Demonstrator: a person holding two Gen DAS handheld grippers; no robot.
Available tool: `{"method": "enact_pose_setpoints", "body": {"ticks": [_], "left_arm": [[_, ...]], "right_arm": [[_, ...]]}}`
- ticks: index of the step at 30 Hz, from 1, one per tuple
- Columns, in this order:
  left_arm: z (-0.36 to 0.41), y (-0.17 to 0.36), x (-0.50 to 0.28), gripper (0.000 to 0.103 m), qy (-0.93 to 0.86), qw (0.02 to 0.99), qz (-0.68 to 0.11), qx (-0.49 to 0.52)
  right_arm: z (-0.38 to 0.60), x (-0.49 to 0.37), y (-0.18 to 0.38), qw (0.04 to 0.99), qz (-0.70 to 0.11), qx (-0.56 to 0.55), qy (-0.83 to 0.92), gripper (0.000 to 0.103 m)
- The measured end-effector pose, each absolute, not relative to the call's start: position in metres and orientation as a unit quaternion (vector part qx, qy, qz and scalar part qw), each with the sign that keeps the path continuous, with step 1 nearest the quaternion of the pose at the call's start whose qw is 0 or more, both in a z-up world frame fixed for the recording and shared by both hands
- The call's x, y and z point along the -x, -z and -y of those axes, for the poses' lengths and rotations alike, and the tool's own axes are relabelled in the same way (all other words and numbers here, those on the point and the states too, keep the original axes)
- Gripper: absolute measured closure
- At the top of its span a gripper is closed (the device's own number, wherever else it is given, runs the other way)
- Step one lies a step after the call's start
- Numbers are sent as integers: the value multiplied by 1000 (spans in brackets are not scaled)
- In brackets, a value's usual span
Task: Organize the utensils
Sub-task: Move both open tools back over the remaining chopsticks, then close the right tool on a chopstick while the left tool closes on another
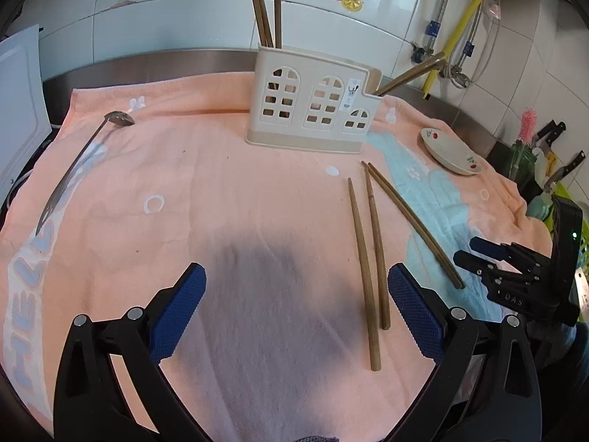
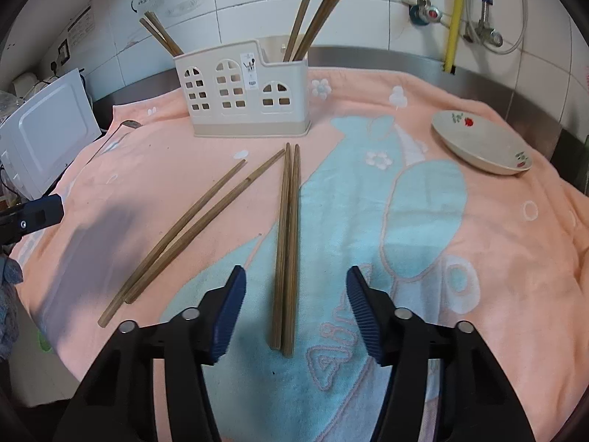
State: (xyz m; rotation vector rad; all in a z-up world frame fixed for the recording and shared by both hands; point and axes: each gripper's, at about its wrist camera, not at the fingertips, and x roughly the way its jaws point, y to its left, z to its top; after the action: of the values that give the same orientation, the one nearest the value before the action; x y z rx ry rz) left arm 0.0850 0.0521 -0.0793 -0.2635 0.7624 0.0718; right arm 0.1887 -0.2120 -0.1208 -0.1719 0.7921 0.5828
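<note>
Both grippers spread wide, holding nothing. Paired chopsticks lie between the right gripper jaws; another pair sits just inside the left gripper right jaw. Pickup step, likely: right must lower, clamp, then carry to the holder ahead.

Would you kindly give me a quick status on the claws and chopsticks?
Left claw open, empty. Right claw open, straddling paired brown wooden chopsticks on peach towel. Two more pairs loose. Cream plastic utensil holder unobstructed.
</note>
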Motion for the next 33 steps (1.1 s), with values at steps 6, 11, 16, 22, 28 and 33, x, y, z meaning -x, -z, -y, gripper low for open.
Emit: {"method": "enact_pose_setpoints", "body": {"ticks": [6, 11, 16, 22, 28, 33], "left_arm": [[-54, 86, -87, 5, -37, 915, -379, 131], [-50, 90, -89, 5, -34, 913, -385, 128], [-47, 93, -91, 5, -31, 911, -391, 126], [-47, 98, -92, 5, -31, 908, -397, 127], [-44, 98, -92, 5, -27, 908, -398, 125], [-43, 99, -93, 5, -28, 907, -400, 125]], "right_arm": [[209, -197, 127, 872, -393, 83, -279, 67], [206, -205, 131, 869, -400, 90, -277, 77], [201, -208, 135, 864, -406, 102, -280, 82], [197, -211, 136, 861, -408, 110, -282, 85], [195, -212, 140, 860, -411, 117, -280, 87], [191, -209, 141, 862, -402, 135, -276, 88]]}}
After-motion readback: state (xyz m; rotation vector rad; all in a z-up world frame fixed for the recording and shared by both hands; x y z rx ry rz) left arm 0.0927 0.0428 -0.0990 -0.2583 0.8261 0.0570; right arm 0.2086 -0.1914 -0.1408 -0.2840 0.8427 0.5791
